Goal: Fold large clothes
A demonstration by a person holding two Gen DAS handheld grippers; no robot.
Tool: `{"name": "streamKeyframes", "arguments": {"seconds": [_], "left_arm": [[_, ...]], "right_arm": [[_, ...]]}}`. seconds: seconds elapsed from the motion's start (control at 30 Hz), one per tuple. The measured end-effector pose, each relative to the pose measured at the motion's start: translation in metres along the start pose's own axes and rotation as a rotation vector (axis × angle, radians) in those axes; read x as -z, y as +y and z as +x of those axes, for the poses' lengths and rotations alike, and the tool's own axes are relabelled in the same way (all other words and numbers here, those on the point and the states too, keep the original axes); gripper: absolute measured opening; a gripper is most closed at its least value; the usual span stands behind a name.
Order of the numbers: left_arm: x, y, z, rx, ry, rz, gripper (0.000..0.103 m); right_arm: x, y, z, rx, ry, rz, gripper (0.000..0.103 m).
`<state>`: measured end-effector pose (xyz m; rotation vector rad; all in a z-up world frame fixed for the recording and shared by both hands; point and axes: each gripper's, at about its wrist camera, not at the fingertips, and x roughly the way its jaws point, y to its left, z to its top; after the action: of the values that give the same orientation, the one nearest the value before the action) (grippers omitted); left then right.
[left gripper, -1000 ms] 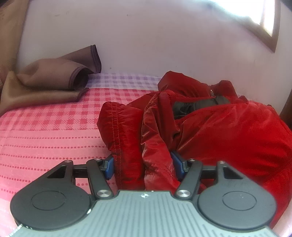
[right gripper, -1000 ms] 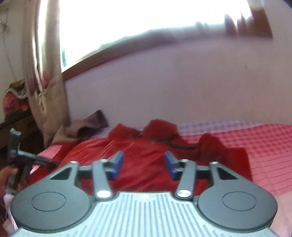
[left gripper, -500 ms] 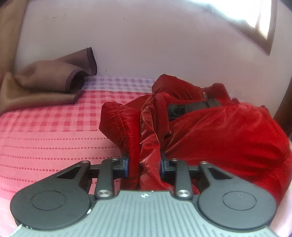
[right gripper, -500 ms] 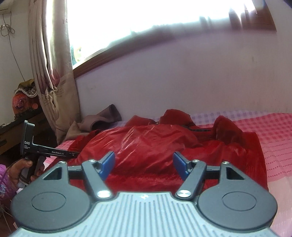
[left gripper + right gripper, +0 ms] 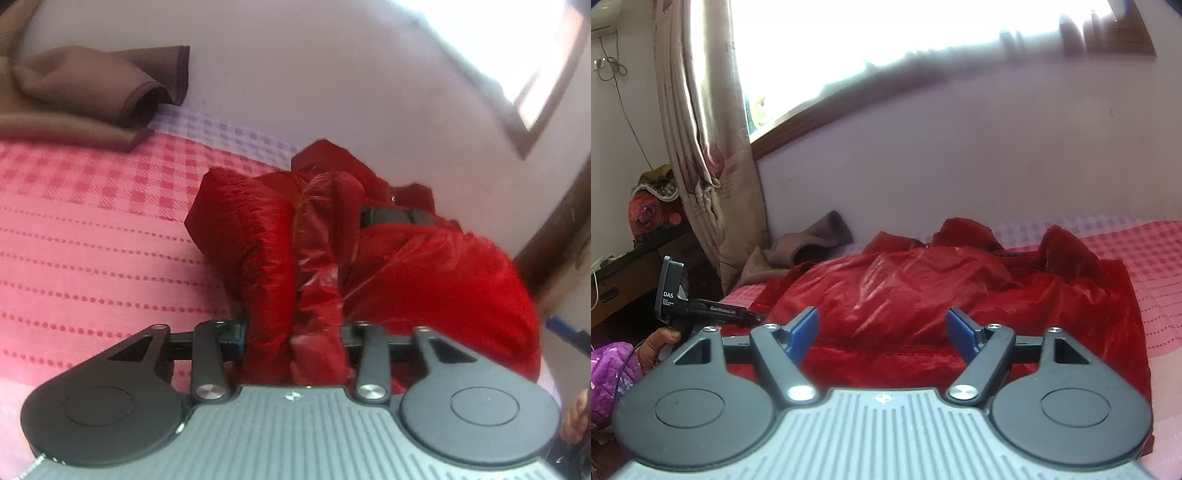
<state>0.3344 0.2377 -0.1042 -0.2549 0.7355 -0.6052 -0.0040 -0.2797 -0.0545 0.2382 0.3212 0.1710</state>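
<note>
Red, glossy and quilted, the jacket [image 5: 424, 266] lies bunched on the bed, with a black strap showing across its upper folds. One gathered edge of the jacket, two thick folds side by side, runs straight into the left gripper [image 5: 295, 334]. The jaws of this gripper are pinched on that gathered edge; the fabric fills the whole gap between them and bulges above and below the pads. Only a sliver of the blue pad at the left jaw is visible; the other pad is hidden by cloth.

In the right wrist view the same jacket [image 5: 908, 291] spreads wide across the bed, its lower hem just ahead of the right gripper [image 5: 882, 330]. The jaws of this gripper stand spread and have just been opening further. Both blue pads are clear of the cloth, and nothing is clamped between them; the jacket lies beyond and beneath the gap.

The bed is covered by a pink checked sheet [image 5: 92, 236]. A brown cloth [image 5: 74, 99] lies crumpled near the wall, well apart from the jacket. A floral curtain [image 5: 705, 147] hangs beside a bright window [image 5: 905, 48]. At the left edge of the right wrist view, a hand [image 5: 659, 343] grips the handle of the other gripper.
</note>
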Motion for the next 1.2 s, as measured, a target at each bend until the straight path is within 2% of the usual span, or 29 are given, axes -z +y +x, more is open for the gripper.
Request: {"name": "streamKeyframes", "arguments": {"seconds": [0.03,0.13,0.2,0.4,0.43,0.47,0.5,0.53,0.57,0.67,0.93,1.2], "left_arm": [[0.001,-0.003,-0.002,-0.003,-0.008,0.008,0.03],[0.004,-0.004,-0.014,0.007,-0.052,-0.062,0.021],[0.008,-0.008,-0.025,0.016,-0.088,-0.086,0.02],[0.032,-0.008,-0.058,0.023,-0.119,-0.202,0.02],[0.036,-0.008,-0.062,0.021,-0.119,-0.21,0.02],[0.04,-0.007,-0.067,0.019,-0.121,-0.227,0.02],[0.044,-0.008,-0.074,0.019,-0.124,-0.242,0.02],[0.047,-0.01,-0.08,0.018,-0.126,-0.243,0.02],[0.049,-0.013,-0.084,0.005,-0.128,-0.23,0.02],[0.052,-0.017,-0.089,-0.01,-0.122,-0.238,0.02],[0.043,-0.032,-0.097,-0.048,-0.114,-0.242,0.019],[0.022,-0.072,-0.115,-0.069,-0.127,-0.228,0.018]], "right_arm": [[-0.001,0.001,0.0,-0.003,-0.006,0.004,0.076],[-0.001,0.006,-0.001,-0.012,-0.016,0.006,0.076],[-0.001,0.008,-0.002,-0.014,-0.018,-0.006,0.076],[-0.007,0.006,-0.008,-0.035,-0.031,-0.044,0.076],[-0.009,0.008,-0.008,-0.045,-0.033,-0.075,0.073],[-0.01,0.01,-0.009,-0.05,-0.035,-0.107,0.064],[-0.011,0.013,-0.007,-0.053,-0.033,-0.143,0.037],[-0.013,0.016,-0.005,-0.049,-0.018,-0.173,0.02],[-0.015,0.019,-0.001,-0.052,-0.002,-0.196,0.018],[-0.016,0.026,0.01,-0.067,0.03,-0.262,0.016],[-0.021,0.019,0.05,-0.074,0.118,-0.272,0.016],[-0.016,0.004,0.085,-0.068,0.178,-0.197,0.015]]}}
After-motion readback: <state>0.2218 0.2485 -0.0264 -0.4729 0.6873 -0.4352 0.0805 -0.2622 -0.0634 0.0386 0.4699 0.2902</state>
